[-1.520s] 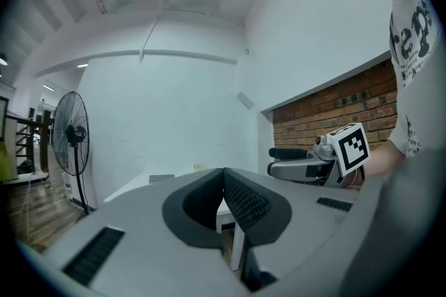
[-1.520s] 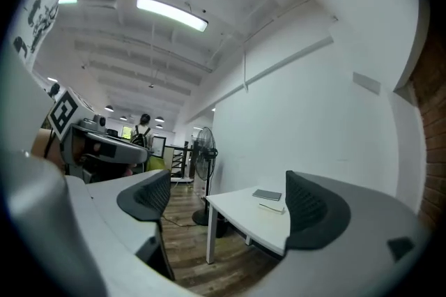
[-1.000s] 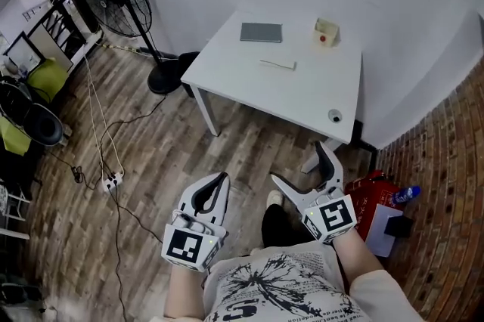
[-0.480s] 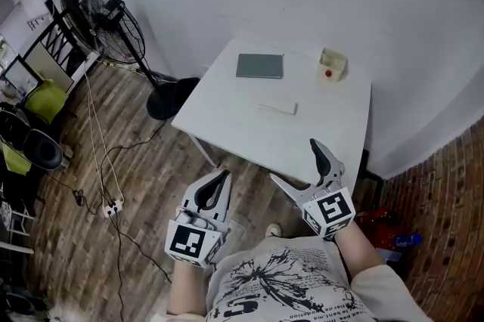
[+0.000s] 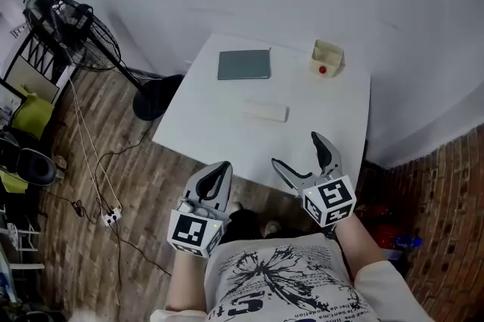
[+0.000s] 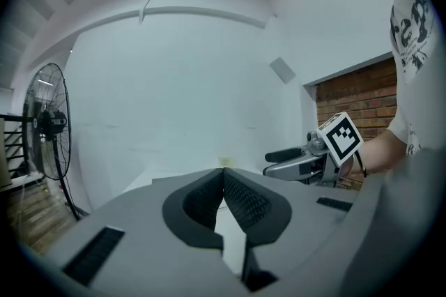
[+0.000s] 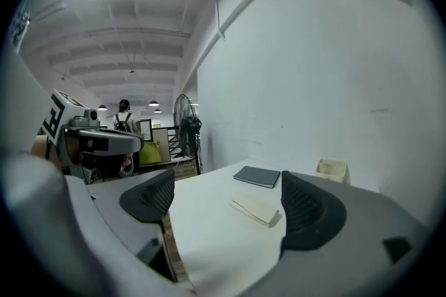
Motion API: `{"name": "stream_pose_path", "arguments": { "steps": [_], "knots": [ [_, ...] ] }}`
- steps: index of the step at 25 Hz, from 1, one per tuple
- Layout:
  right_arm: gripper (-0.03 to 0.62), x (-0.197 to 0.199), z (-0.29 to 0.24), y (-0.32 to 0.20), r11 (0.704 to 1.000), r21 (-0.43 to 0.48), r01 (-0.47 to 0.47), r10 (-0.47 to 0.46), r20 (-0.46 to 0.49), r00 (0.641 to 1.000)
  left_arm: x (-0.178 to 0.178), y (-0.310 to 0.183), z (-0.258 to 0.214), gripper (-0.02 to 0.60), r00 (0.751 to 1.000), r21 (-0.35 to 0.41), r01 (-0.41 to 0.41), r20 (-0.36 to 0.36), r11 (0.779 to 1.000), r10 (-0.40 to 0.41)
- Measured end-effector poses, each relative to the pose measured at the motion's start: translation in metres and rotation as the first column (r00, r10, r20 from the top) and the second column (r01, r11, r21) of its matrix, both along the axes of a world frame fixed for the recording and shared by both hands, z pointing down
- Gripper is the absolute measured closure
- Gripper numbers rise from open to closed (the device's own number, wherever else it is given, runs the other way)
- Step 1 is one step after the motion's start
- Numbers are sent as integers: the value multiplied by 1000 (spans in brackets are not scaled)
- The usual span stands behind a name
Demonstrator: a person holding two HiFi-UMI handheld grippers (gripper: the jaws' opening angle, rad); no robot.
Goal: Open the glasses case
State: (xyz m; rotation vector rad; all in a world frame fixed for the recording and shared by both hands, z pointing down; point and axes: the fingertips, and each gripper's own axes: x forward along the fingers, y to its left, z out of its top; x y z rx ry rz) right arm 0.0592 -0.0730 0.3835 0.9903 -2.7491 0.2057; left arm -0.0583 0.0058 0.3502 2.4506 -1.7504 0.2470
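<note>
Since a second ago both hand-held grippers have come forward from over the floor up to the table, which now fills more of the head view. The left hand-held gripper (image 5: 216, 175) has its jaws pressed together with nothing between them, and its tips sit at the table's near edge. The right hand-held gripper (image 5: 296, 150) reaches over that edge. Its jaws are spread wide but closing, and nothing is held between them; in the right gripper view the case shows through the gap, well ahead of the pads. The two grippers are level with each other and apart, and each marker cube faces the head camera. The table (image 5: 200, 120) is white and stands against a white wall. The case (image 5: 265, 111), a narrow cream piece, lies shut near the table's middle, beyond the right gripper and apart from both. Farther back on the left lies a flat gray slab (image 5: 243, 64). To the right of it, near the far edge, stands a small cream box (image 5: 327, 58) with a red dot on its front. Left of the table a fan (image 5: 62, 13) stands on the wood floor (image 5: 136, 184), its round base near the table's corner. Cables run across the floor to a power strip (image 5: 111, 217). A brick wall (image 5: 442, 222) shows at the right.
</note>
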Motion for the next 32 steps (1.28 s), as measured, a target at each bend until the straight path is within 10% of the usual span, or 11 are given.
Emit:
{"name": "stream_pose_path", "arguments": {
  "steps": [8,15,24,32],
  "knots": [
    [111,-25,55,-72,995,-81,-59,48,-139,989,-19,-96,62,568,987,-99,-154,23,983,157],
    [123,-49,119,-131,964,-225,-144,71,-303,950,-34,-162,124,568,945,-223,-320,-6,921,327],
    [131,-66,189,-177,933,-322,-163,-7,-467,884,-43,-212,218,568,912,-416,-374,-2,829,411],
    [138,-71,225,-193,934,-340,-107,-115,-572,812,-54,-237,266,568,942,-540,-305,-48,784,333]
  ]
}}
